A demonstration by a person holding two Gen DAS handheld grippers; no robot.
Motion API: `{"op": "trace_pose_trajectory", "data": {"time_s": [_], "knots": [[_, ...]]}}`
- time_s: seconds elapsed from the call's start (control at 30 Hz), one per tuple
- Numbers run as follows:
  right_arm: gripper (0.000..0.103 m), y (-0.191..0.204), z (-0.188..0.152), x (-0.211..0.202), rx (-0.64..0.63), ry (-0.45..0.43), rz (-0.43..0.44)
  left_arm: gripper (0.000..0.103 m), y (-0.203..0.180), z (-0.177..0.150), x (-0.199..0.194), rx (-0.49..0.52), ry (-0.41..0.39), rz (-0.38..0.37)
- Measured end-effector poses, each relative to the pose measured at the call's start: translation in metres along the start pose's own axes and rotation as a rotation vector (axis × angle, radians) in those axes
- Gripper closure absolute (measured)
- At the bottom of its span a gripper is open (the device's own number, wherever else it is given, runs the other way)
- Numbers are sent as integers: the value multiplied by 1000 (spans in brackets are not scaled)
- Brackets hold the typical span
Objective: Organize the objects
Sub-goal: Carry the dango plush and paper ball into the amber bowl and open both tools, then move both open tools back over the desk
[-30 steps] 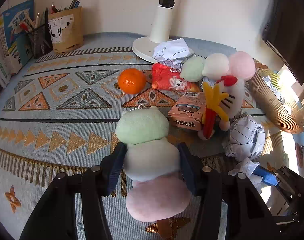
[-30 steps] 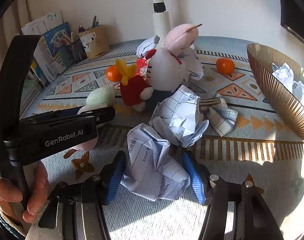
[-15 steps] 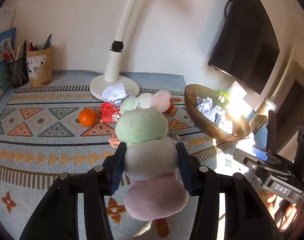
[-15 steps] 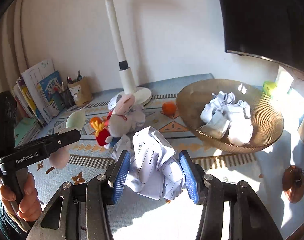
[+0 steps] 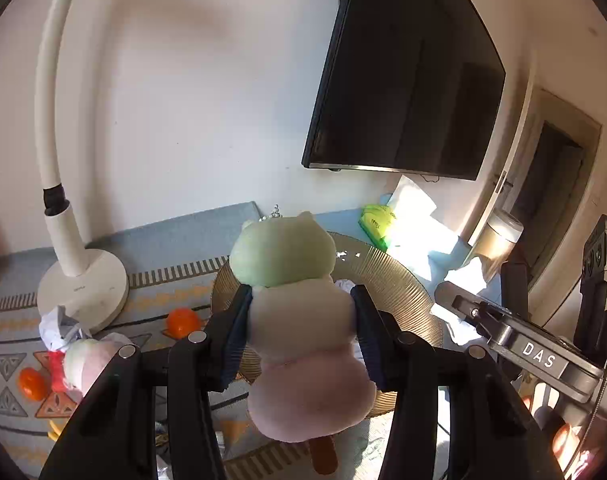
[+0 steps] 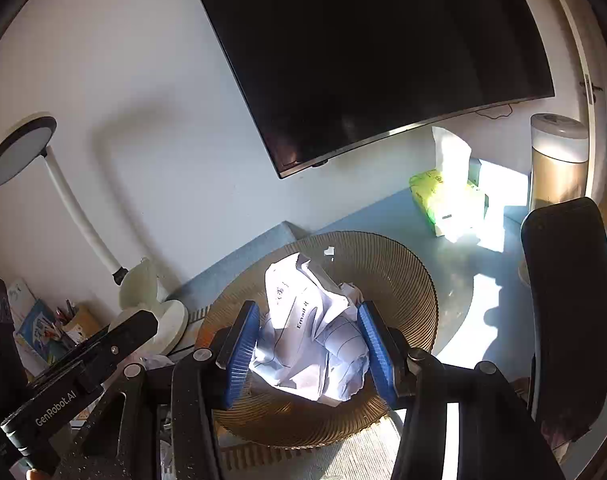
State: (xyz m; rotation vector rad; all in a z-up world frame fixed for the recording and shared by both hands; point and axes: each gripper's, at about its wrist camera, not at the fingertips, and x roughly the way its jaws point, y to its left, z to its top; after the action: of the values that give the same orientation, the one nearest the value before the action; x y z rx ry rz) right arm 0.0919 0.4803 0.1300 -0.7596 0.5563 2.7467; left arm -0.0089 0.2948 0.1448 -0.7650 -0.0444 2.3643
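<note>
Green, white and pink plush toy (image 5: 299,320); gold ribbed bowl (image 6: 399,280); white lined paper (image 6: 311,332).

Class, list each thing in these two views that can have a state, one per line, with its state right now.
left gripper: shut on plush toy
plush toy: held, raised
right gripper: shut on crumpled paper
crumpled paper: held above bowl
bowl: upright, holding paper
desk lamp: appears off
screen: dark

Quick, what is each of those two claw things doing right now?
Left gripper: closed on the plush toy.
Right gripper: closed on the crumpled paper, over the bowl.
</note>
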Motion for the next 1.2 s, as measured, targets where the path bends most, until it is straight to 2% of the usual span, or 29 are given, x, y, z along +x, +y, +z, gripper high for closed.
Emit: {"op": "trace_pose_trajectory", "data": {"time_s": [0.1,0.13,0.17,0.2,0.23,0.4,0.57,0.67,0.73,0.77,0.8,0.87,0.93,1.07,1.13,1.2], "knots": [[49,-11,2,18,33,7,-64,54,-2,-1,21,4,-1,21],[48,-15,4,25,47,21,-57,45,-4,-3,27,14,-6,41],[39,-18,4,30,54,42,-43,22,-5,-5,31,28,-3,62],[34,-22,3,33,62,54,-42,12,-6,-6,34,40,1,77],[34,-26,3,32,67,50,-53,2,-5,-8,33,43,-6,76],[34,-21,-11,13,50,27,-25,2,7,-9,9,5,-27,54],[33,15,-33,-9,-23,29,24,2,30,-17,-44,-51,-78,54],[33,43,-44,-27,-57,25,100,2,48,-26,-87,-68,-135,96],[29,67,-56,-34,-106,30,139,2,63,-34,-118,-76,-183,132],[22,79,-64,-34,-135,40,157,1,72,-39,-132,-84,-200,157],[20,90,-72,-34,-157,49,167,1,83,-45,-144,-99,-209,194],[20,110,-92,-27,-194,79,183,1,108,-61,-163,-135,-217,271],[20,124,-114,-16,-215,106,202,1,137,-81,-172,-185,-189,332],[20,146,-151,5,-289,116,197,1,193,-124,-164,-279,-97,442],[20,154,-162,11,-343,128,180,1,210,-143,-160,-306,-71,458],[20,159,-163,8,-377,102,188,1,219,-154,-153,-329,-46,464]]}}
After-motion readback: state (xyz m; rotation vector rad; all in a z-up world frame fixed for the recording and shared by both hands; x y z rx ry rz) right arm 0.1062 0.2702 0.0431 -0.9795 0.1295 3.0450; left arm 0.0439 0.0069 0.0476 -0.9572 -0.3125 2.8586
